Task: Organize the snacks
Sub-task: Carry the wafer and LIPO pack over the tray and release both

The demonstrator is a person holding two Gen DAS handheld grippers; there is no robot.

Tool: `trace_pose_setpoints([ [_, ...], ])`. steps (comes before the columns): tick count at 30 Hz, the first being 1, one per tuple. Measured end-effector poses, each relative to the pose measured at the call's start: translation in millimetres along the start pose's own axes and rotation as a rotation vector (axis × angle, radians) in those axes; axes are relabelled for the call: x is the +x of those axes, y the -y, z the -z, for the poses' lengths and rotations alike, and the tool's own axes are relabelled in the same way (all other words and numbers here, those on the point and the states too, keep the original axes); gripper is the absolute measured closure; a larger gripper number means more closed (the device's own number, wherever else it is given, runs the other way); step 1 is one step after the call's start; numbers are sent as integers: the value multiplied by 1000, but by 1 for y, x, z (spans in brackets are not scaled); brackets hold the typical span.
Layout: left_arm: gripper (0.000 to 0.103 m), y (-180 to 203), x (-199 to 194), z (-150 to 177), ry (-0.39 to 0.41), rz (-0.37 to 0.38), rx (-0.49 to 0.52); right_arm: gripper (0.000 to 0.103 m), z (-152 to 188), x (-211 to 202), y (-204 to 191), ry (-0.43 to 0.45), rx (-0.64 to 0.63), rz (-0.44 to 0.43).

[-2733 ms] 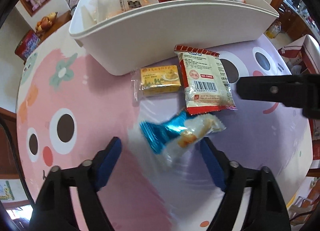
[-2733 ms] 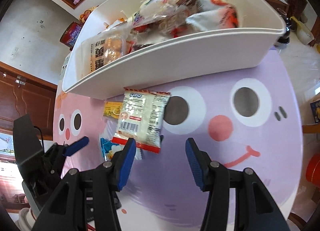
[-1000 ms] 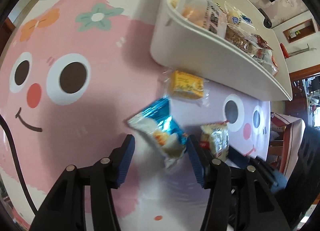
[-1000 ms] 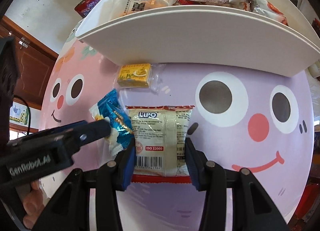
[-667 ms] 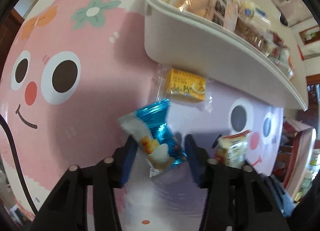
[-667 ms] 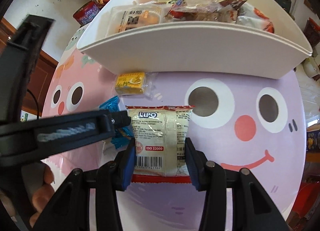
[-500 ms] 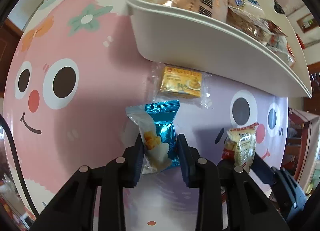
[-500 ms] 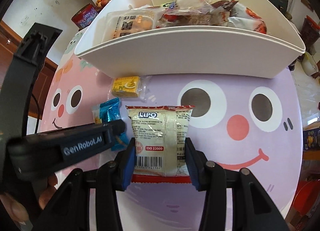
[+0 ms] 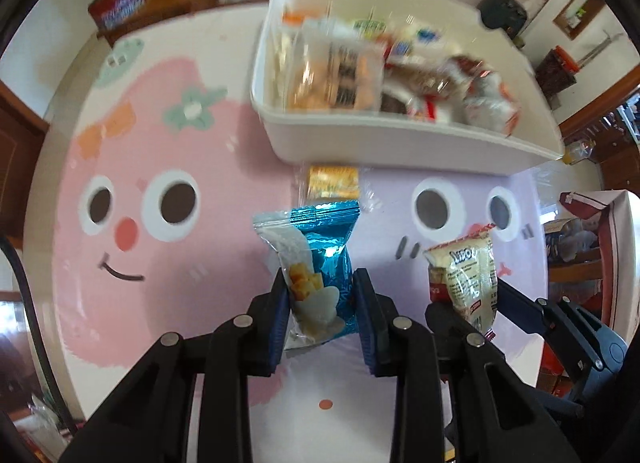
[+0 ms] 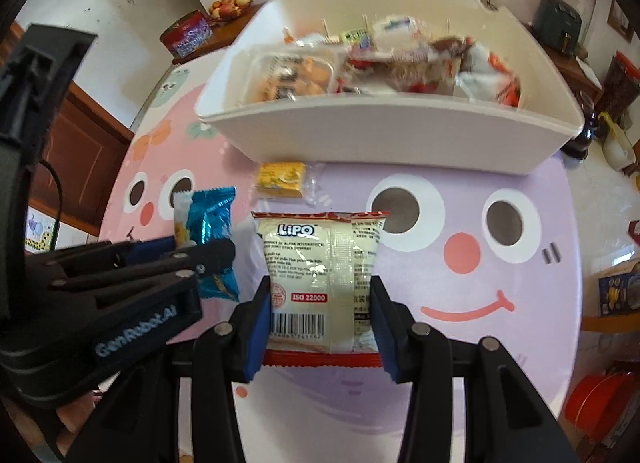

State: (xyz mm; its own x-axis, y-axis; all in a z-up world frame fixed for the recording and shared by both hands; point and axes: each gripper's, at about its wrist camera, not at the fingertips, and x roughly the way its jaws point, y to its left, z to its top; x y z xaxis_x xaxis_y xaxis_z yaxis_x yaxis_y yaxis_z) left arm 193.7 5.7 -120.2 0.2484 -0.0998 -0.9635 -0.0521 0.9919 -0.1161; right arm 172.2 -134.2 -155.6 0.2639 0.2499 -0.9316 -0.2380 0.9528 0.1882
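My left gripper is shut on a blue and white snack packet, held upright above the mat. My right gripper is shut on a cream Lipo packet with red edges; that Lipo packet also shows at the right of the left wrist view. The blue packet and the left gripper's black body fill the left of the right wrist view. A yellow wrapped snack lies on the mat just in front of the white bin, which holds several packets.
The round table wears a pink and lilac cartoon-face mat. Behind it stand a wooden sideboard with a red tin and a fruit bowl. A dark appliance sits at the back right, and a red tub lies low at the right.
The left gripper closed on the blue packet and lifted it off the mat. The right gripper rose too, still holding the Lipo packet; the bin's inside now shows more from above.
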Motion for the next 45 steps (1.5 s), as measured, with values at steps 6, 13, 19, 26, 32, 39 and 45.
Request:
trace_pose_setpoints([
  [6,74,-1,-64,-13,126,8,24,57,-8,-48,-6,66,-31,11],
  [13,74,10,-130,-33,274,3,57,57,-43,-113,-3,205,-38,17],
  [19,74,22,-167,-61,380,-14,80,57,-80,-157,-4,323,-65,37],
  [26,74,38,-182,-101,441,-40,91,57,-123,-188,6,418,-60,32],
  [32,74,54,-179,-136,473,-72,114,57,-156,-196,23,455,-27,31],
  [39,74,70,-155,-165,457,-98,120,57,-185,-181,43,450,1,46],
  [45,74,75,-125,-183,413,-115,114,57,-200,-159,57,408,23,53],
])
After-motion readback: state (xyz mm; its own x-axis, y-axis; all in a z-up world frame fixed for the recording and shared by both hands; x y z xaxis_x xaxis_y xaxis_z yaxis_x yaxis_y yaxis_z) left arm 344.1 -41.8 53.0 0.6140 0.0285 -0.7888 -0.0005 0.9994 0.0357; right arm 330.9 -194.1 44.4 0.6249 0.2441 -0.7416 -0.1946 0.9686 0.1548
